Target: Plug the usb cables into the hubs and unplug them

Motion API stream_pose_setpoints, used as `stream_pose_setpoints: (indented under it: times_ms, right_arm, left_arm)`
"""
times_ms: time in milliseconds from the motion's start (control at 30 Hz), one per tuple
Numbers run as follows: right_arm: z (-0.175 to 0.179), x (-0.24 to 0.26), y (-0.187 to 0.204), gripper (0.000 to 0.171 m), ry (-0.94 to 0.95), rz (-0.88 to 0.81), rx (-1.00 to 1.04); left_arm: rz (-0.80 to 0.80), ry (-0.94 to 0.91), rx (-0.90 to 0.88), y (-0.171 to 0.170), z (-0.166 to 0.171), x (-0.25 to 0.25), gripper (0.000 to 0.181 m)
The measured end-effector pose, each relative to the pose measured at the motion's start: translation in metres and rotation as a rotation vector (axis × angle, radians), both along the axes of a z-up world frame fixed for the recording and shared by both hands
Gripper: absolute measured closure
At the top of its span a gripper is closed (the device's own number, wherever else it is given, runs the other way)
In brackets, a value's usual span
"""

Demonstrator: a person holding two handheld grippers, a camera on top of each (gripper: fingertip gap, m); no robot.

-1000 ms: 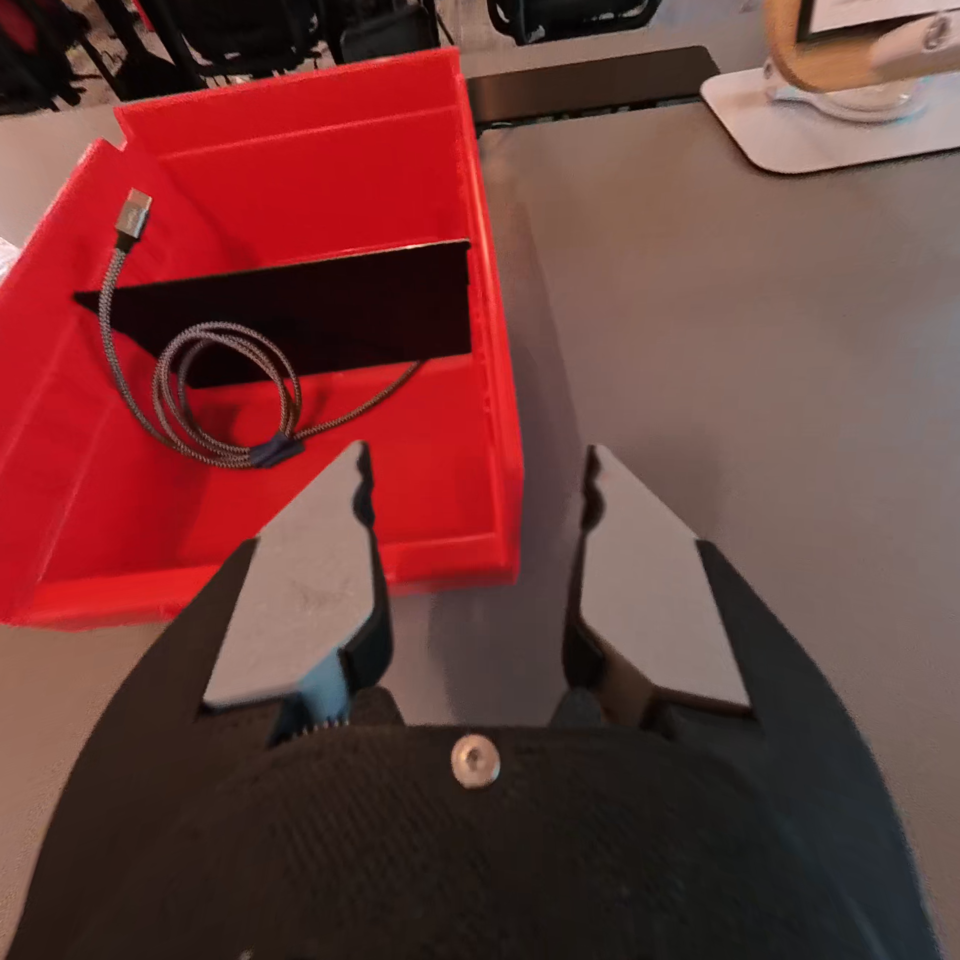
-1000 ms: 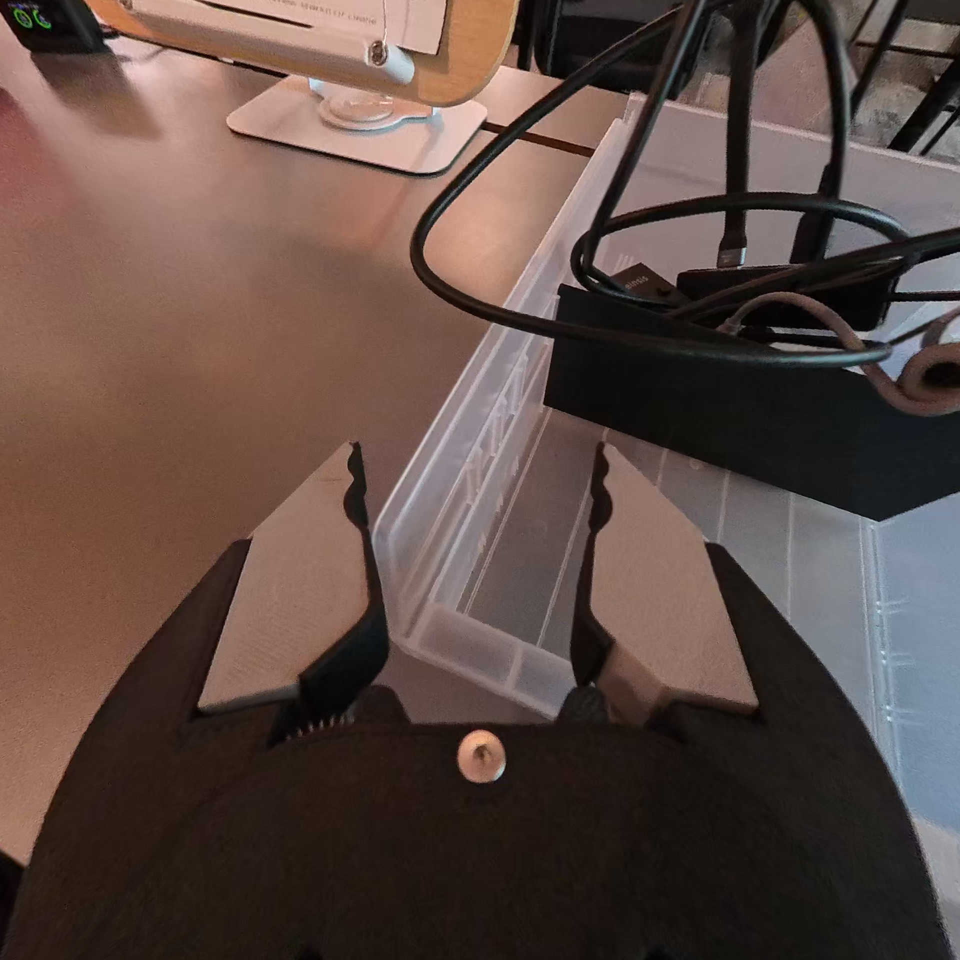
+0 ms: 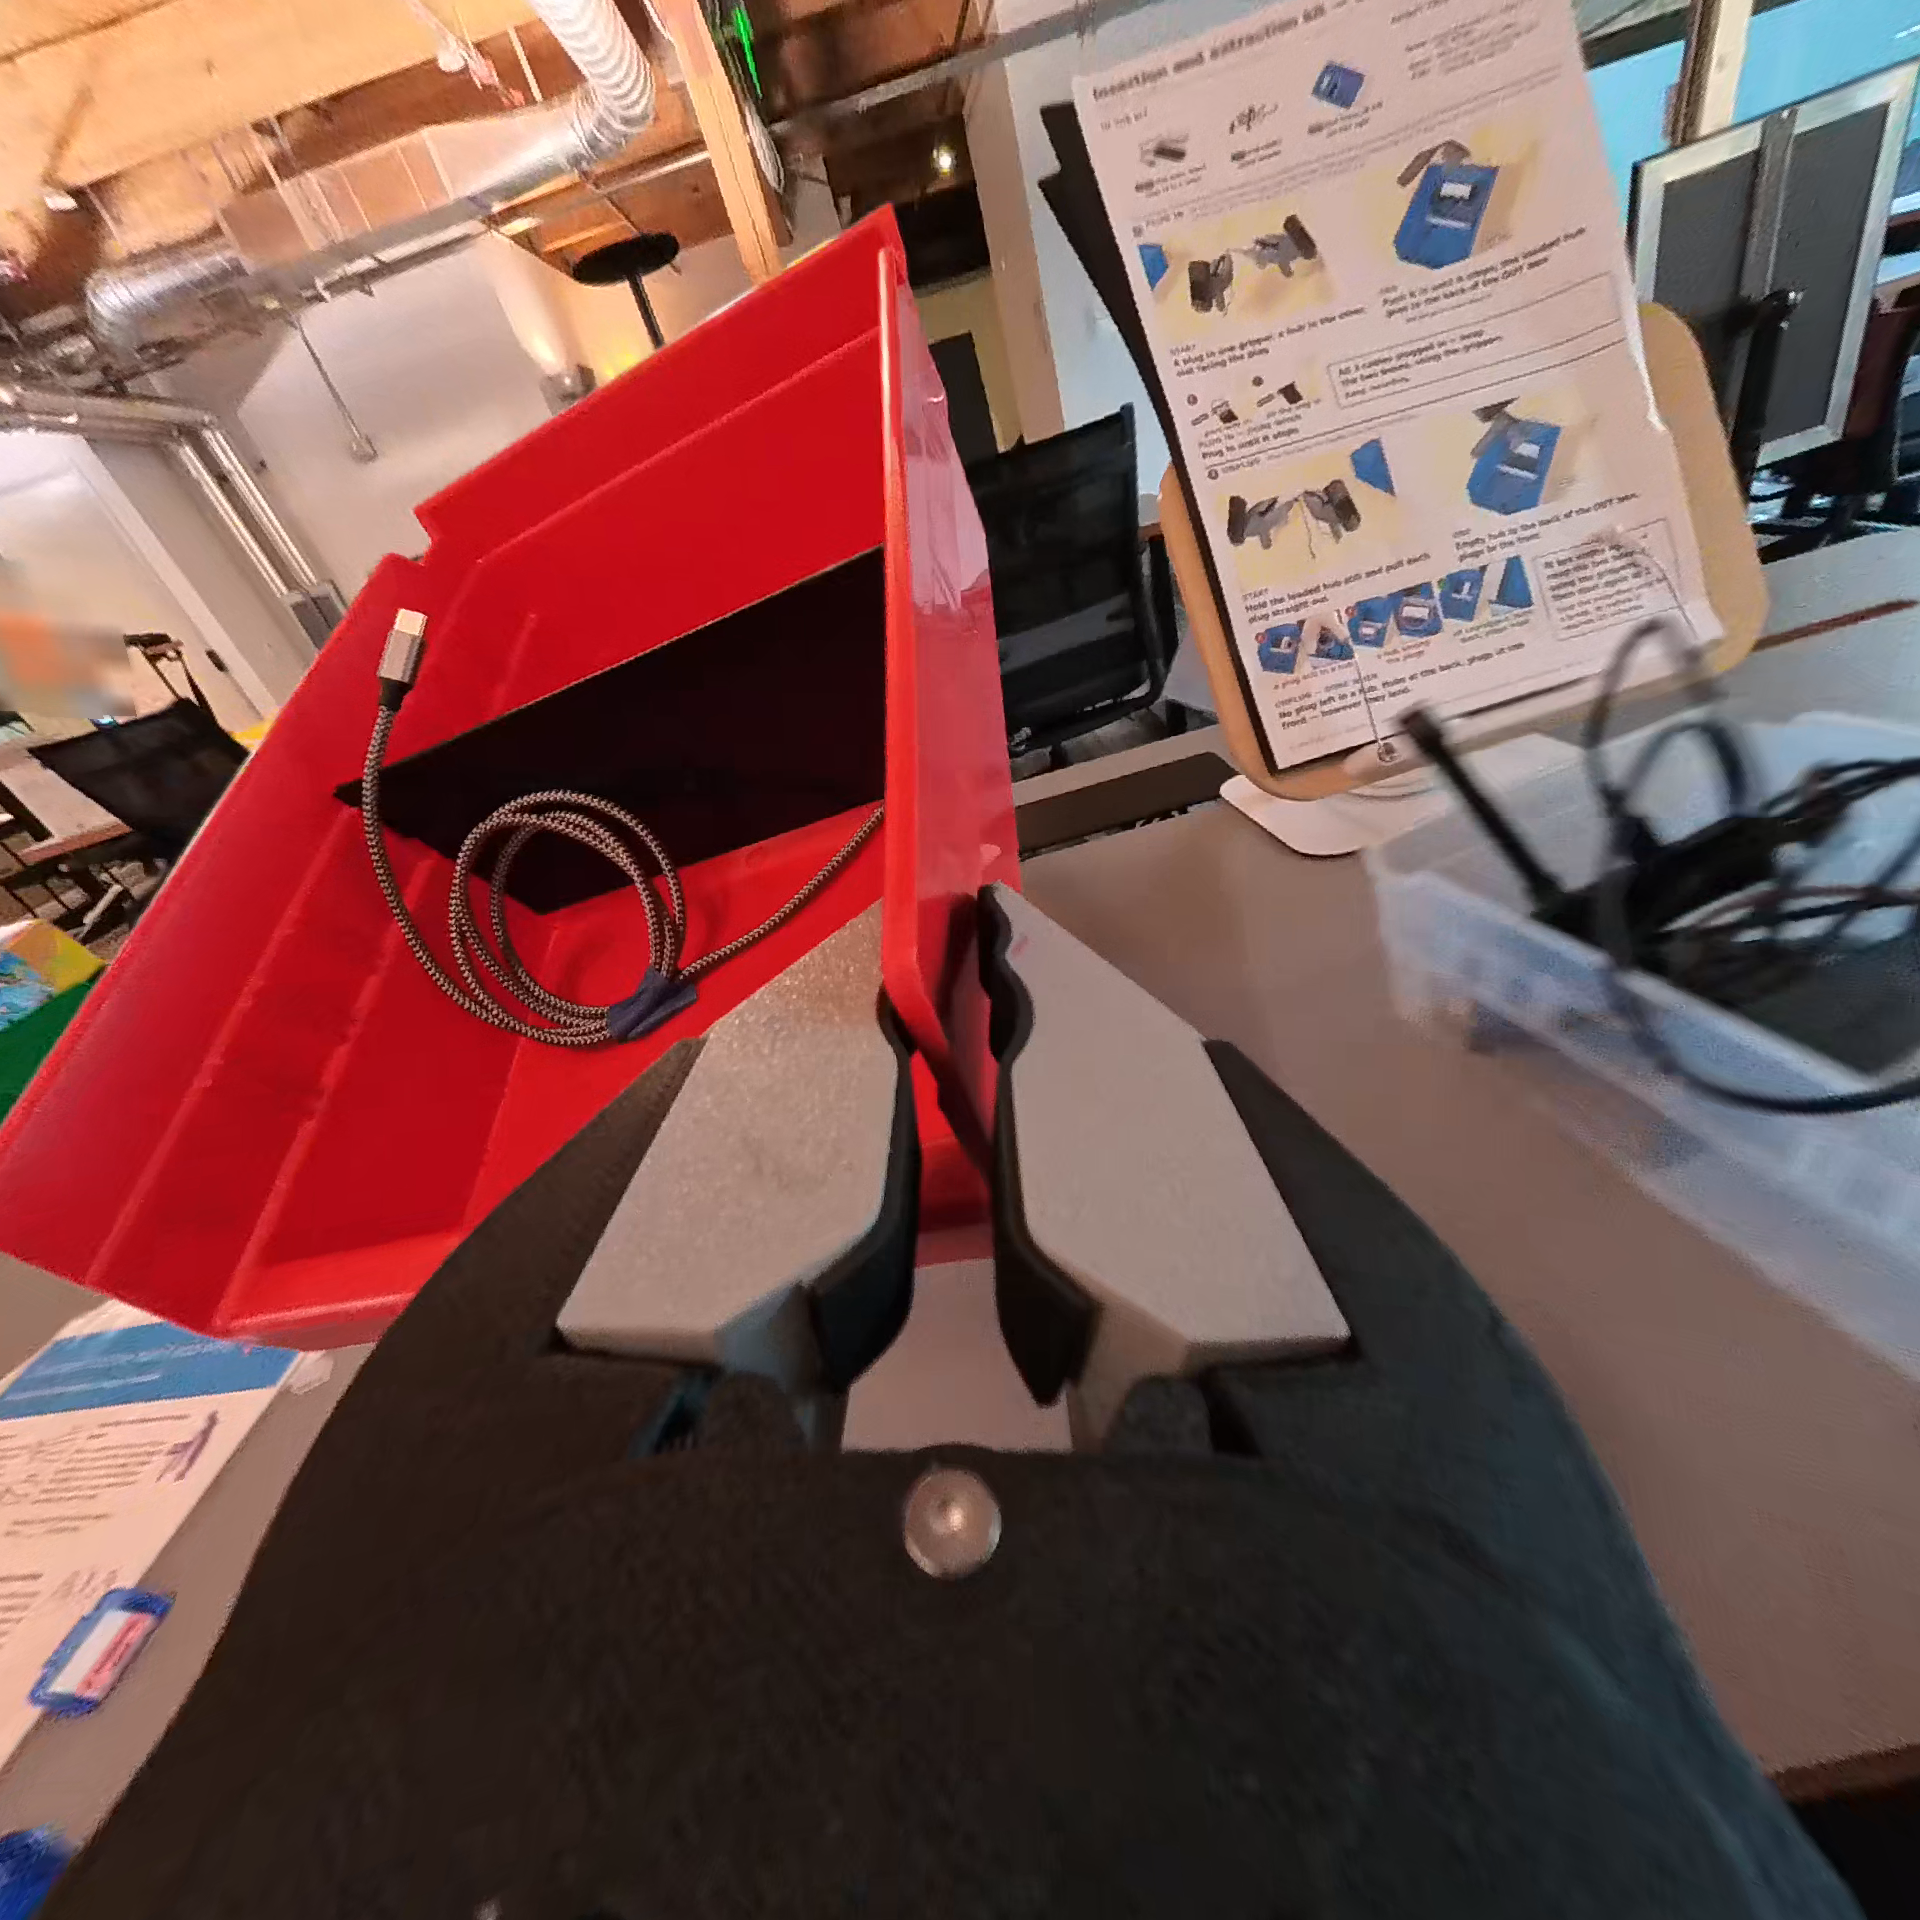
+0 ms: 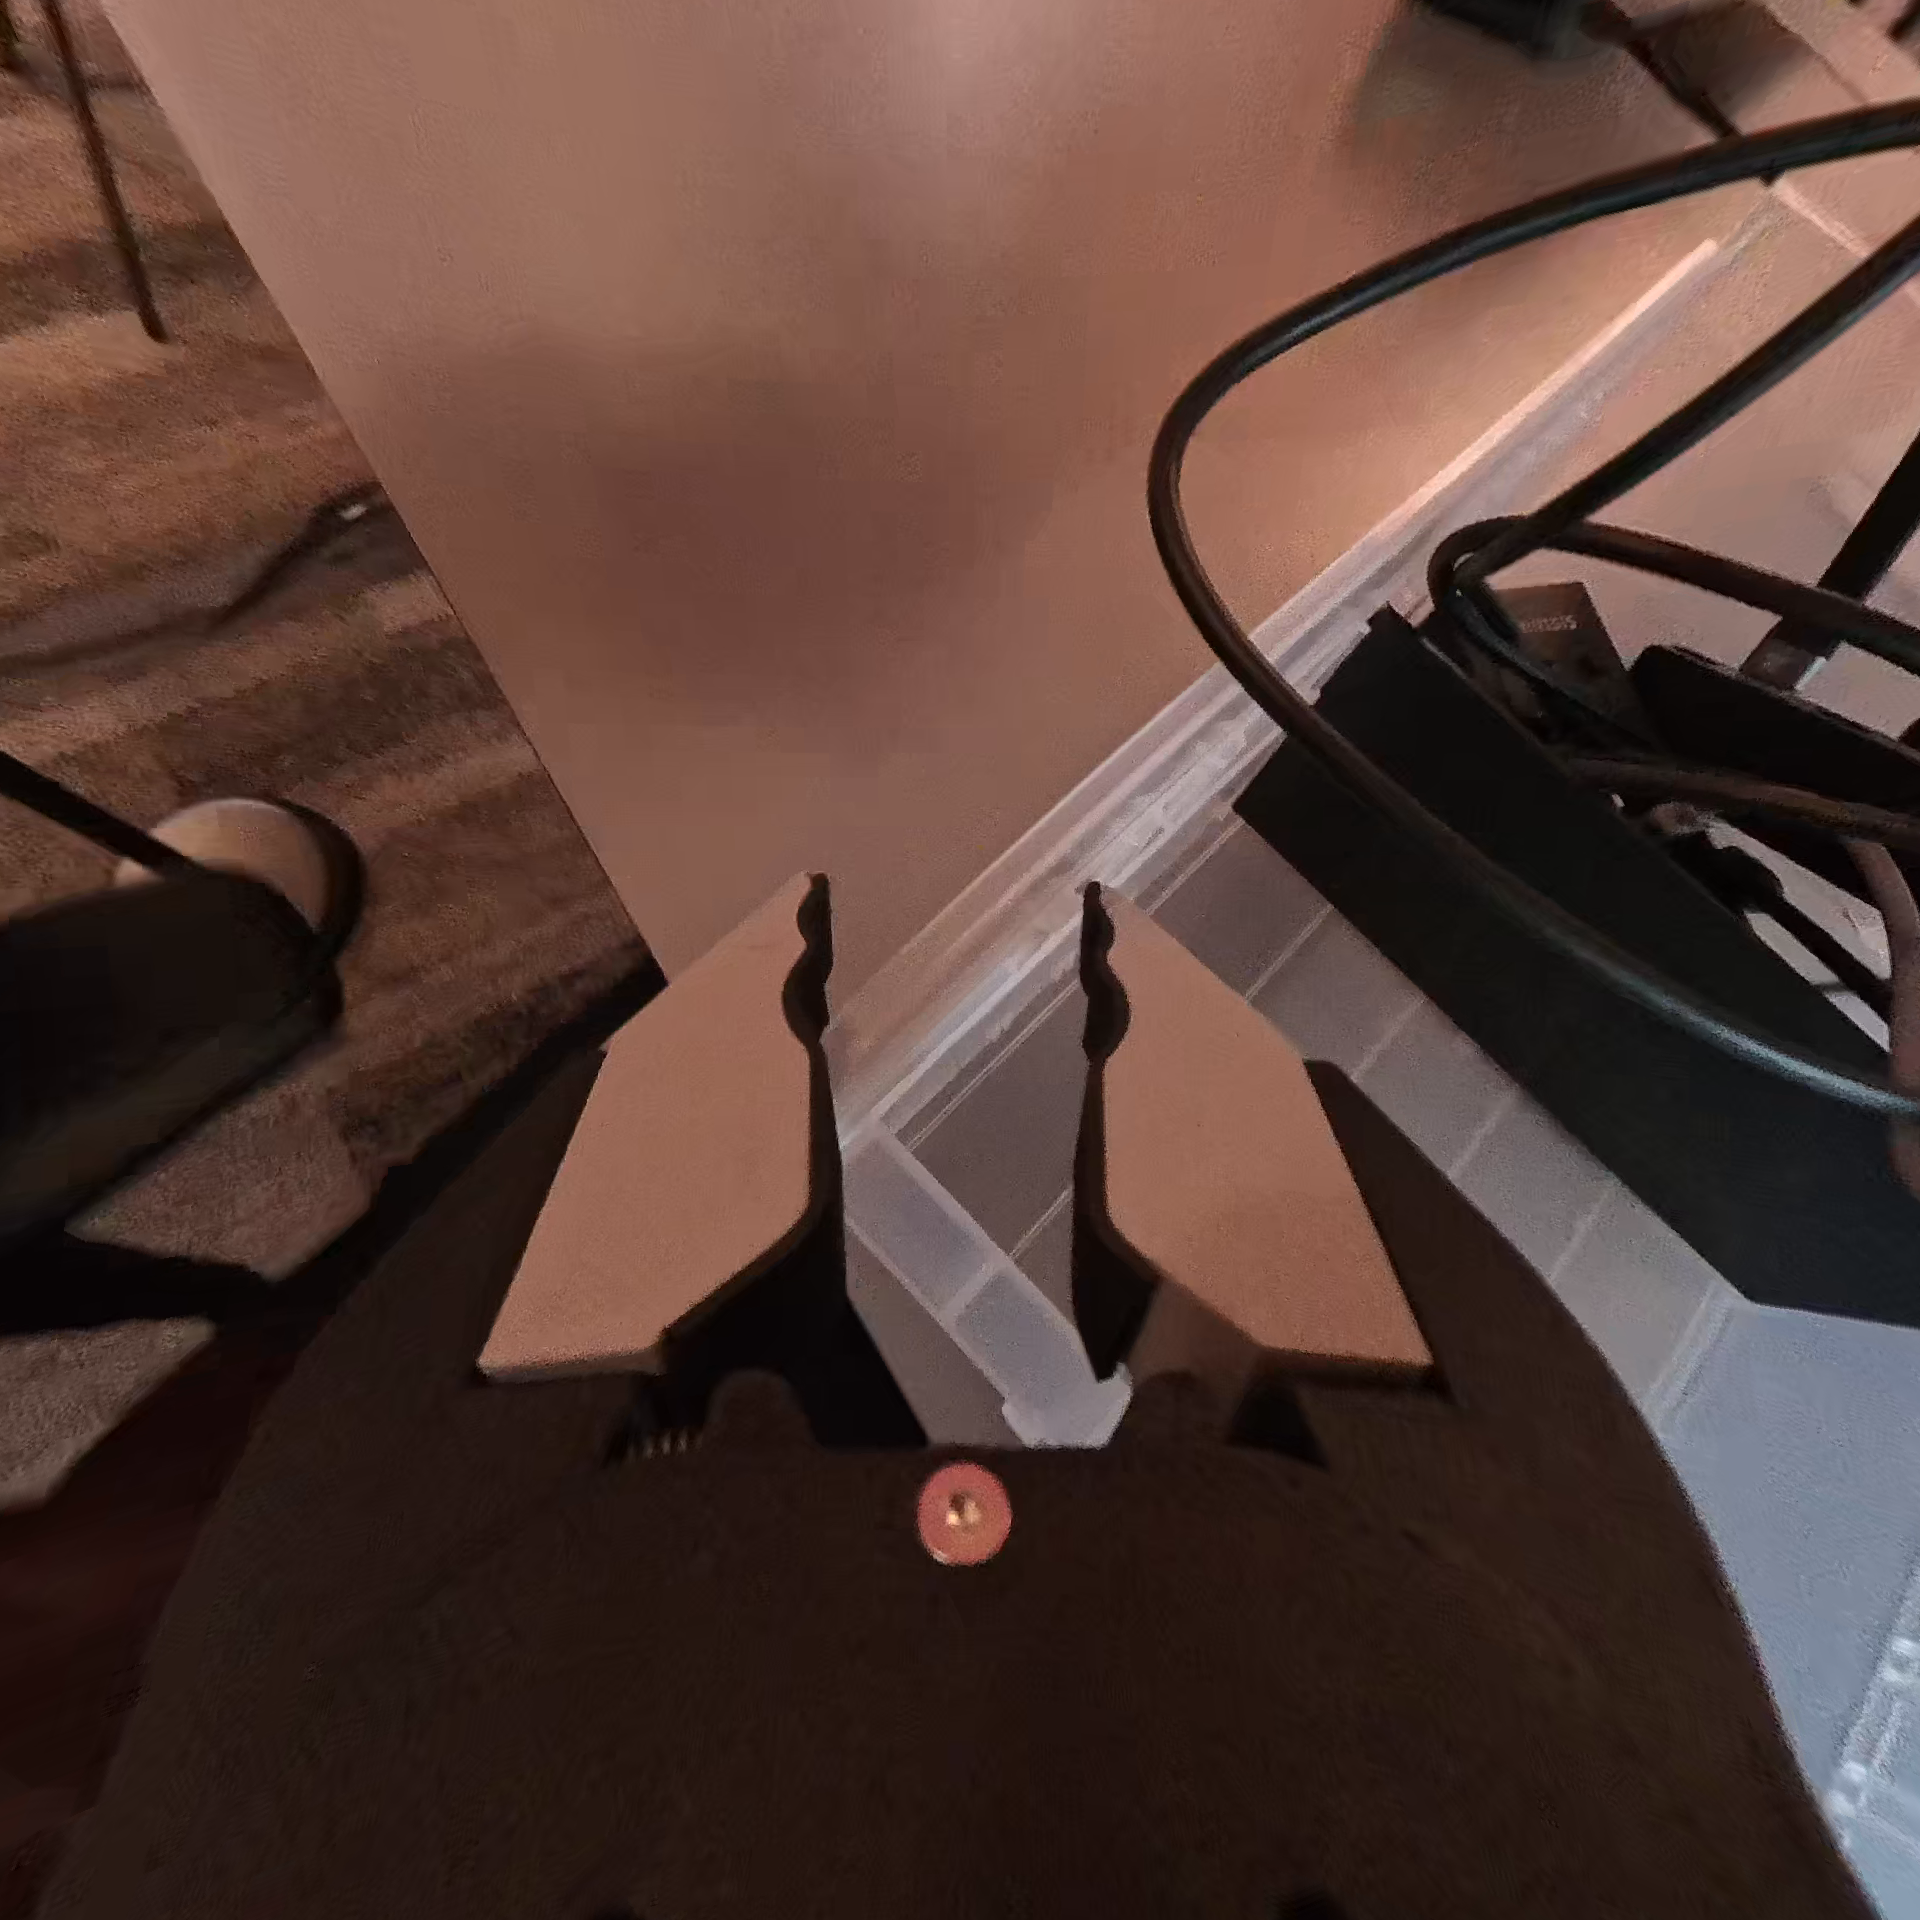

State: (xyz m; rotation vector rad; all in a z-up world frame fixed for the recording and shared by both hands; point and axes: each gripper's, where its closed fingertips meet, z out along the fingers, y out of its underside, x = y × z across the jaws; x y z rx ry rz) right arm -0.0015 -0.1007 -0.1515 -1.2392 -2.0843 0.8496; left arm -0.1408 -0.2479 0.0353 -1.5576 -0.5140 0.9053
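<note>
Pinching hard, the left tool [image 3: 940,977] has its jaws nearly together on the right side wall of the red bin [image 3: 644,582], and the bin tips up off the desk [image 3: 1299,1039], its far end raised. Inside it a braided usb cable [image 3: 540,894] lies coiled against the floor near the black divider [image 3: 707,727], its silver plug up by the left wall. Over in the right wrist view, the right tool [image 4: 956,904] straddles the near corner of the clear bin [image 4: 935,1226]: jaws partly closed, the left finger pressed against the outer wall, the right finger inside, contact there unclear. That clear bin sits at the desk's edge, with carpet showing below, and holds a black hub [image 4: 1558,862] tangled in black cables [image 4: 1195,540]. An instruction sheet [image 3: 1382,343] stands behind.
</note>
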Motion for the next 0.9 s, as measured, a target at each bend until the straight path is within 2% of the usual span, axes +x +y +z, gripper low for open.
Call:
stream_pose_setpoints:
  times_ms: [133, 200, 267, 333, 433, 600, 733, 800, 900]
  right_arm:
    - [0.001, -0.069, -0.081, 0.121, -0.003, 0.063, -0.019]
    - [0.018, -0.089, -0.111, 0.124, 0.026, 0.087, -0.07]
    - [0.052, -0.091, -0.124, 0.124, 0.111, 0.106, -0.11]
    - [0.079, -0.075, -0.119, 0.123, 0.17, 0.161, -0.085]
    - [0.109, -0.036, -0.081, 0.123, 0.232, 0.21, -0.074]
    - [0.12, 0.028, 0.039, 0.124, 0.247, 0.152, -0.096]
    - [0.112, 0.076, 0.148, 0.124, 0.236, 0.026, -0.098]
    - [0.118, 0.095, 0.198, 0.125, 0.278, -0.071, -0.118]
    - [0.137, 0.124, 0.248, 0.125, 0.358, -0.127, -0.217]
  left_arm:
    - [0.022, 0.033, -0.002, -0.012, 0.006, 0.006, 0.177]
    - [0.038, 0.03, 0.017, -0.018, 0.01, 0.007, 0.177]
    - [0.049, 0.027, 0.063, -0.022, 0.016, 0.014, 0.177]
    - [0.039, 0.04, 0.081, -0.019, 0.019, 0.021, 0.177]
    - [0.005, 0.078, 0.005, -0.008, 0.023, 0.035, 0.178]
    - [-0.115, 0.115, -0.028, 0.038, 0.033, 0.074, 0.177]
    - [-0.261, 0.143, -0.138, 0.108, 0.017, 0.118, 0.177]
    - [-0.347, 0.137, -0.19, 0.147, 0.005, 0.142, 0.177]
    - [-0.467, 0.097, -0.245, 0.207, -0.014, 0.181, 0.176]
